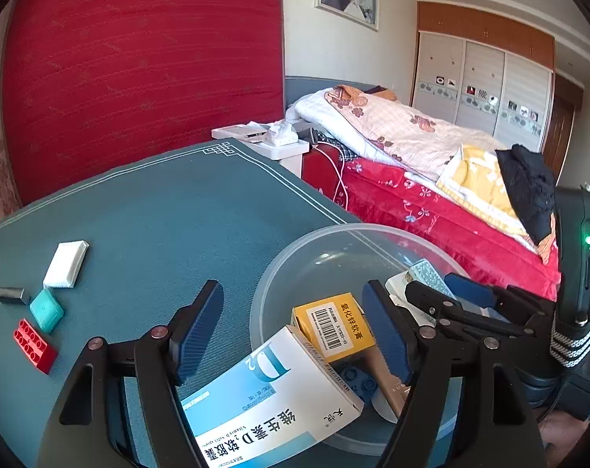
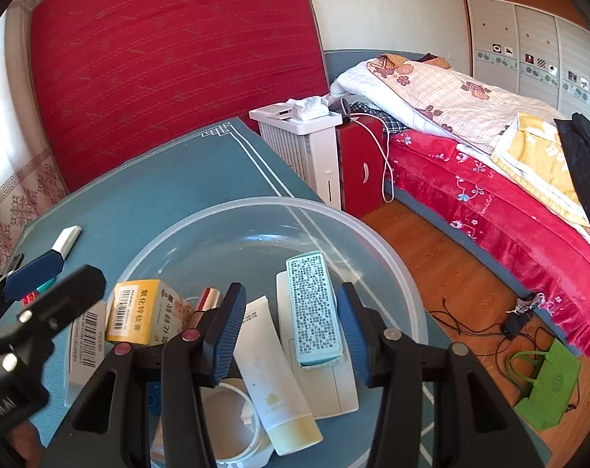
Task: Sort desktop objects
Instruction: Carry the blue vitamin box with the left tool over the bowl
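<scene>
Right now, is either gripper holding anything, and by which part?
Nothing is held. The left gripper gapes above the white-blue box; the right gripper straddles the teal box, pads clear of its sides.

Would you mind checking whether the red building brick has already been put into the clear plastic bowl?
No. The red building brick lies on the blue table mat, beside the teal case, well outside the clear plastic bowl.

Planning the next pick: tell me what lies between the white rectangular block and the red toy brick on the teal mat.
In the left wrist view, a teal rounded-square case lies between the white block and red brick, with a small dark grey block just left of that line.
</scene>
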### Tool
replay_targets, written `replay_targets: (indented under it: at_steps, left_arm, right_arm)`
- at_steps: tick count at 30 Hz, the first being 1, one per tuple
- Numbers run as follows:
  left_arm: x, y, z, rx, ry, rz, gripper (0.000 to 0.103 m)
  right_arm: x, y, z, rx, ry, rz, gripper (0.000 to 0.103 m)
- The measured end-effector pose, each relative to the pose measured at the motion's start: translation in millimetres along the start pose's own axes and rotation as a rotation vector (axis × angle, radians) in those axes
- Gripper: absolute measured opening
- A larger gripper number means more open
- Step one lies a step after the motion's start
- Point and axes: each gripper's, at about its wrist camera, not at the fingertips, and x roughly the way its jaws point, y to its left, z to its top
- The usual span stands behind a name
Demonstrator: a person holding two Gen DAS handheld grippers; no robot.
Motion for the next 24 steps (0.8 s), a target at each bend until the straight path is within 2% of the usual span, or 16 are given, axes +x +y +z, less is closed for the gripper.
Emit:
replay_targets:
  at_steps: [5,14,18,24]
  left_arm:
    - [-3.0,11.6,-0.2,-0.034,-0.004,-0.009,0.077]
    - [-6.3,30.4,-4.1,-0.087,-0.001,0.017,0.077]
    - [-8.1,37.9,-7.6,-0.11,0.001,0.031,0.077]
    - [-11.7,52.8,-11.3,-0.132,0.005,0.052,0.077]
  right_arm:
    - [-3.1,3.7,-0.9,-0.004,-0.008,0.005,0.053]
    - [-11.1,6.4,-1.1,0.01,-0.033,-0.005,0.053]
    - [-14.7,9.9,-1.8,0.008,-0.043,-0.001,0.058]
    - [-17.9,17.9,-0.7,0.004,-0.049,0.015,0.059]
